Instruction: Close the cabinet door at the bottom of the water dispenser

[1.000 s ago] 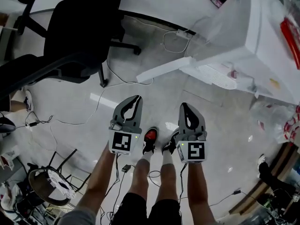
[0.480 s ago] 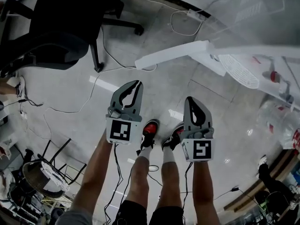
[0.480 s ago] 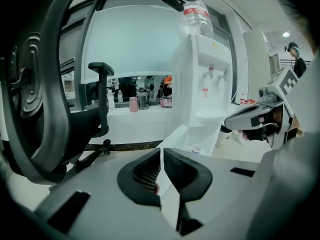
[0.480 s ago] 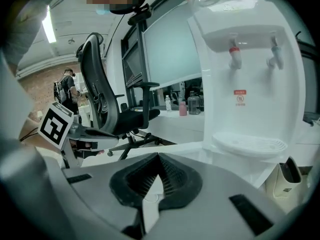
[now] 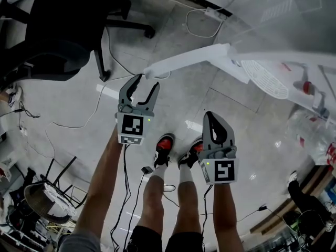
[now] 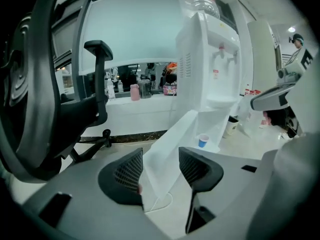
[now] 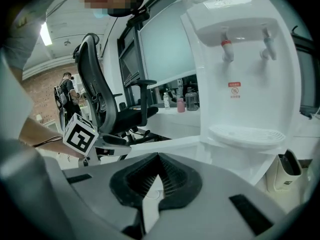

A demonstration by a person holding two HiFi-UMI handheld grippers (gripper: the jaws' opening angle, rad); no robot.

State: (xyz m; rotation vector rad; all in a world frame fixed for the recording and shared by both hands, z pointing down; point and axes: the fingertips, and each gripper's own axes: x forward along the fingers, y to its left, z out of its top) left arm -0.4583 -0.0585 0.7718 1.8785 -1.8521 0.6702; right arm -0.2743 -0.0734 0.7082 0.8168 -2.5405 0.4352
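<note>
The white water dispenser (image 5: 294, 46) stands at the upper right, with its bottom cabinet door (image 5: 189, 61) swung out to the left. My left gripper (image 5: 146, 84) is just short of the door's free end. Its jaws are opening, and the pads press on nothing. In the left gripper view the door's edge (image 6: 162, 164) shows in the gap of the left gripper (image 6: 160, 156), and a blue cup (image 6: 202, 141) sits inside the cabinet. My right gripper (image 5: 211, 118) hangs shut and empty over the floor, nearer to me. The right gripper (image 7: 159, 160) looks at the dispenser (image 7: 240, 74).
A black office chair (image 5: 58, 25) stands at the upper left on the floor. Cables (image 5: 79, 122) and a power strip (image 5: 212, 13) lie about. The person's shoes (image 5: 165, 145) are below the grippers. Plastic bags (image 5: 310, 127) sit at the right.
My left gripper has moved forward to the door's free end and its jaws have gone from shut to wide apart. The right gripper has stayed shut and barely shifted.
</note>
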